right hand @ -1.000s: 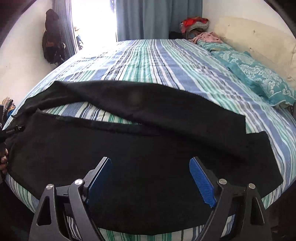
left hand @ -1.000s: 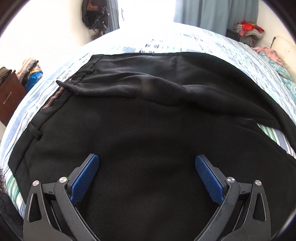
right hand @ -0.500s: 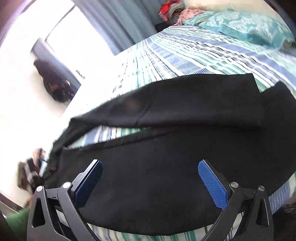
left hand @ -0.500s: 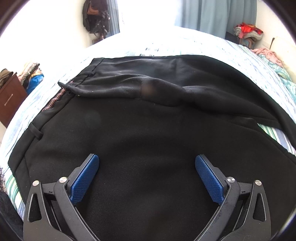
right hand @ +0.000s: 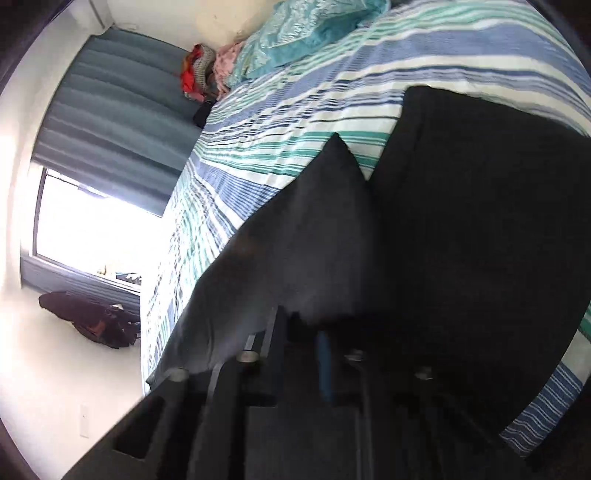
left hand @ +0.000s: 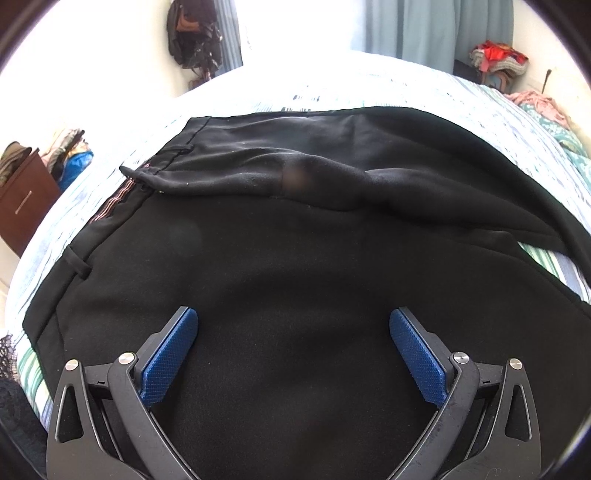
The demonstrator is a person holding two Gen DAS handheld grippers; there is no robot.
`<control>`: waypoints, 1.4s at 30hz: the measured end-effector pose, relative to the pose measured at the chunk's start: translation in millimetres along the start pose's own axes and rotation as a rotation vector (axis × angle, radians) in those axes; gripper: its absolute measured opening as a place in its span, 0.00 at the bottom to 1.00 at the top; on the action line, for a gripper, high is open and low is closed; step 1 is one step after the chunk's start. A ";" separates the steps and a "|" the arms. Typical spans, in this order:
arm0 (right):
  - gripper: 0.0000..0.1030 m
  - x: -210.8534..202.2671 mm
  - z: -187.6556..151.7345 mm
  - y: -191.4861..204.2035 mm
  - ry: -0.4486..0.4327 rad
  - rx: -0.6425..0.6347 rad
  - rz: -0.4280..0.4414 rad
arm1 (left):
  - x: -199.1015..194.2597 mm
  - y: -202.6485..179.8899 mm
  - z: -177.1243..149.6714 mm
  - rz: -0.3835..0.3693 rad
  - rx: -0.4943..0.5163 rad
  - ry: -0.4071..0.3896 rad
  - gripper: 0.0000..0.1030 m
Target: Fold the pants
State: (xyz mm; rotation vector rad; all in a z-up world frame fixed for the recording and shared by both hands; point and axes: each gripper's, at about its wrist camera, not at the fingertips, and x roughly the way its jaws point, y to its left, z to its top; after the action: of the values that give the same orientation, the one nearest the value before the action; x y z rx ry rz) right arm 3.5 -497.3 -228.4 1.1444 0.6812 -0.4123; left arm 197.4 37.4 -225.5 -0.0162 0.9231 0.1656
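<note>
Black pants (left hand: 295, 258) lie spread across the striped bed (left hand: 406, 85), waistband (left hand: 110, 206) to the left, with a fold of cloth bunched across the upper leg. My left gripper (left hand: 291, 332) hovers open just above the seat area, blue pads (left hand: 170, 354) wide apart and nothing between them. In the right wrist view the picture is rolled sideways and blurred. The two leg ends (right hand: 461, 221) reach toward the bed's edge. My right gripper (right hand: 321, 332) is closing, its jaws pressed together on the near edge of the leg cloth.
A teal pillow (right hand: 306, 33) lies at the head of the bed. A brown dresser (left hand: 22, 199) stands to the left, a dark bag (left hand: 192, 33) hangs by the bright window, and a clothes pile (left hand: 495, 59) sits beside the curtain (right hand: 122, 122).
The right gripper rolled sharply sideways, moved along and down to the leg's edge, and went from wide open to shut. The left gripper stayed still and open.
</note>
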 end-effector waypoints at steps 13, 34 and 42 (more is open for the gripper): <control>0.06 -44.7 -4.6 35.4 -0.110 -0.202 0.058 | -3.1 -3.6 0.2 0.047 0.013 0.004 1.00; 0.06 -99.2 -25.6 86.7 -0.233 -0.522 0.122 | 33.3 -66.6 148.6 -0.342 -0.176 0.382 0.99; 0.06 -114.3 -36.1 96.8 -0.266 -0.589 0.131 | 79.1 -100.5 162.6 -0.196 -0.224 0.445 0.99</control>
State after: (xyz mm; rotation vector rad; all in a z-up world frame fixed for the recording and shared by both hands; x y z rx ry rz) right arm -30.0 -432.3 -92.8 0.5571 0.4452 -0.2215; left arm 388.0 -37.3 -195.9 -0.3617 1.3358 0.0824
